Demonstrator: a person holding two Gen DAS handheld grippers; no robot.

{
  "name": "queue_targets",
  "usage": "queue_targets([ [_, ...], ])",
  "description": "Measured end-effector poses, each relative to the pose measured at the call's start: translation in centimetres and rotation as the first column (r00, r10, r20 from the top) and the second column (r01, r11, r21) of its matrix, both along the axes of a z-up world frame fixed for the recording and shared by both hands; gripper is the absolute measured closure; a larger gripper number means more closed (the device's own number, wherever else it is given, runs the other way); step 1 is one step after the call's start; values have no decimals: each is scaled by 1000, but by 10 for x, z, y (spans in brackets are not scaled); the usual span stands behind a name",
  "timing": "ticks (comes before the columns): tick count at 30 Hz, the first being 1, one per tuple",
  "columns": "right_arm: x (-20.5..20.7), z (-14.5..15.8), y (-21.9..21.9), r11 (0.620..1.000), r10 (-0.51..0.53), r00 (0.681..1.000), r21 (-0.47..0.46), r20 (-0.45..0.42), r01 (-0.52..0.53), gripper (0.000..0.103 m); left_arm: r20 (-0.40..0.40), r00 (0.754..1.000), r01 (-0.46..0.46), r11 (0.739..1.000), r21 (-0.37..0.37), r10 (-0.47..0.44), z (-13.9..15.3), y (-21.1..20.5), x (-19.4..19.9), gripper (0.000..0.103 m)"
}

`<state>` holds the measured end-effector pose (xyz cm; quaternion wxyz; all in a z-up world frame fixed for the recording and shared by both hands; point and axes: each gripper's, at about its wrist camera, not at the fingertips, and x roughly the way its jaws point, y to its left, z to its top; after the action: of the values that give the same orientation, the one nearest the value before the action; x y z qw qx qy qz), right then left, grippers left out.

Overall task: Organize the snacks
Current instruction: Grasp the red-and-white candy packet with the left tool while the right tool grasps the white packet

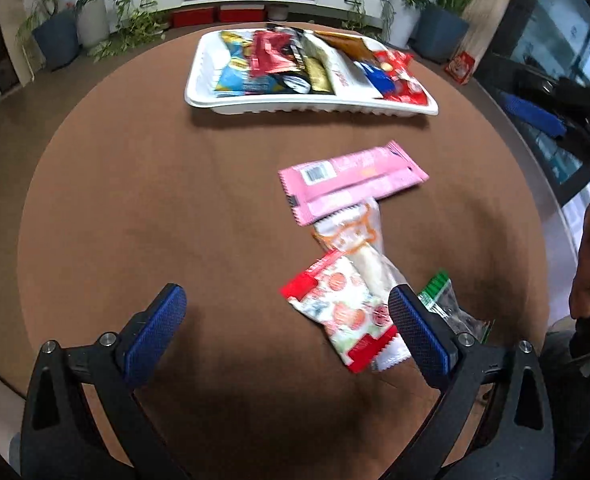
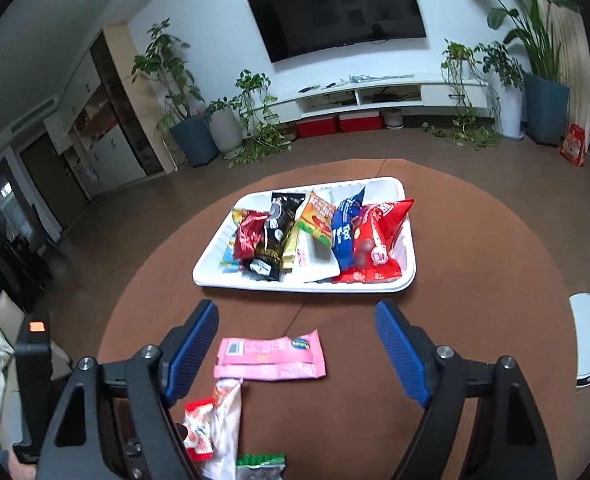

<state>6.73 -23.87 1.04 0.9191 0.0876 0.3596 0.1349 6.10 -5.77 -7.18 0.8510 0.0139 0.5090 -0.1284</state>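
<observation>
Snacks lie in two groups on the round brown counter (image 1: pixel 155 200): most are already packed side by side in the white tray (image 2: pixel 409 258) at the far side, while four loose ones wait nearer the person. The pink wrapper (image 2: pixel 269 358) lies flat, closest to the tray; a clear packet with orange print (image 1: pixel 355 236) has one end touching the pink wrapper's near edge, a red-and-white packet (image 1: pixel 341 316) overlaps that clear packet, and a small green-topped bag (image 1: pixel 445 304) sits just beside them. The left claw (image 1: pixel 287 328) hangs wide and empty, its right finger above the gap between the red-and-white packet and the green-topped bag. The right claw (image 2: pixel 297 346) is also spread wide with nothing in it, poised above the pink wrapper, which looks like the likely next pick. The main risk seems to be the overlap: pinching one packet in the pile could drag or lift a neighbour with it and scatter the rest. Thin, slick film lying flat gives the fingers little to bite, so a shallow closure on the pink wrapper could slide off or only crumple it. The tray is crowded, its bags leaning on each other, so a careless drop could topple them or leave the new packet hanging over the rim. With both claws working close together, they could also bump.
</observation>
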Motion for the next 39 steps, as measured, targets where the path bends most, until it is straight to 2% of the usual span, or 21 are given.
queue_targets([
  [3, 0, -1, -3, 1000, 1, 1000, 1, -2, -1, 20, -18, 1000, -1, 999, 44, 2, -4, -9, 7, 1],
  [10, -1, -1, -5, 1000, 2, 1000, -2, 0, -2, 20, -64, 996, -53, 997, 56, 56, -24, 6, 11, 1],
  [15, -2, -3, -3, 1000, 9, 1000, -12, -3, -9, 20, -41, 994, -99, 994, 34, 100, -20, 31, 14, 5],
  [18, -3, -5, 4, 999, 22, 1000, -29, -6, -22, 20, -21, 993, -115, 992, 53, 116, -14, 36, 18, 5],
  [31, 0, -10, 14, 996, 39, 999, -74, -18, -40, 20, -32, 996, -78, 995, 68, 81, -23, 17, 23, 5],
  [36, -1, -10, 14, 996, 45, 999, -80, -19, -46, 20, -42, 995, -92, 994, 52, 95, -23, 37, 23, 17],
  [39, -1, -11, 16, 994, 51, 998, -91, -24, -53, 20, -36, 995, -91, 993, 80, 94, -21, 44, 23, 20],
])
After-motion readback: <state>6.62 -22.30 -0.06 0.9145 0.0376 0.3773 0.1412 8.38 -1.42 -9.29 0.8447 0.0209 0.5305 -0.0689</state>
